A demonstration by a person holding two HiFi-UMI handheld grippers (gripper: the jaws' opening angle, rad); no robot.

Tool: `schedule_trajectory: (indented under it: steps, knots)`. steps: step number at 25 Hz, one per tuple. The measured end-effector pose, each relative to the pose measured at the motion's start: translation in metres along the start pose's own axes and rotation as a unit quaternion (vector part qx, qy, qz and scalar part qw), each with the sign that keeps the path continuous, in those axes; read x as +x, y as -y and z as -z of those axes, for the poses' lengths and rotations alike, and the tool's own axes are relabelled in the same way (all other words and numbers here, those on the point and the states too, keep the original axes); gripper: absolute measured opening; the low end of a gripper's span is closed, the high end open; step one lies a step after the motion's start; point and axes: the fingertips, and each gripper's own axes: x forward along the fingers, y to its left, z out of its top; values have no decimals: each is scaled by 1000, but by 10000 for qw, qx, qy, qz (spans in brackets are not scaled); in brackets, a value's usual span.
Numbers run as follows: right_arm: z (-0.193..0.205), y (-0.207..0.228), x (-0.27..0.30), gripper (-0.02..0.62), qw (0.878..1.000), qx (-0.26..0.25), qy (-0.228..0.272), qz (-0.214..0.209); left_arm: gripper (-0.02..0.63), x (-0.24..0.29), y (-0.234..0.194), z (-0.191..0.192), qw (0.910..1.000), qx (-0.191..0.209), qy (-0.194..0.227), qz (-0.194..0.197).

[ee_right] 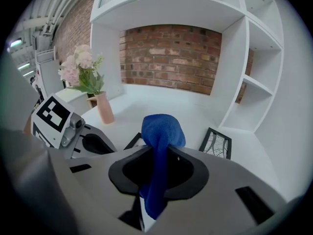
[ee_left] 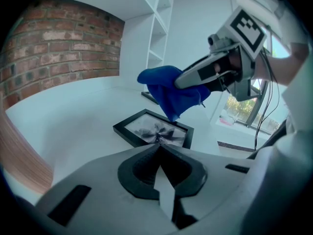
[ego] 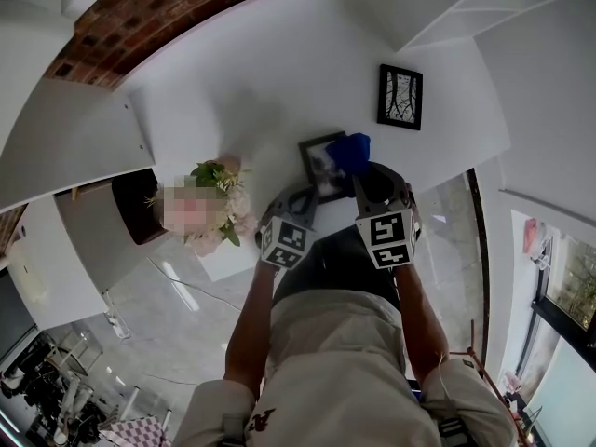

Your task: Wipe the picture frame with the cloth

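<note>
The right gripper (ee_right: 155, 155) is clamping the blue cloth (ee_right: 162, 129), with a bunch of it poking out ahead of its jaws. That cloth is hanging just over the picture frame (ee_left: 154, 130), which is lying flat on the white table (ee_left: 73, 116) right in front of the left gripper (ee_left: 159, 150). That one is pinching shut on nothing. I'm judging the wipe as not yet begun, with lowering the cloth onto the glass and all the strokes left to do.

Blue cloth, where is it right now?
The blue cloth is clamped in the right hand-held gripper, hanging over the nearer picture frame lying on the white surface, centre of the head view.
</note>
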Motion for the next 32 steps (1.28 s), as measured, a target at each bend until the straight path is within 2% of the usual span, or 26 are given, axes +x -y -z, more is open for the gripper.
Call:
schedule_trajectory:
  steps: [14, 32]
  knots:
    - [-7, -43, 36, 67, 9986, -109, -55, -520, 3, -1, 0, -1, 10000, -66, 29, -25]
    - [24, -71, 80, 67, 9938, -257, -406, -999, 3, 0, 0, -1, 10000, -82, 39, -35]
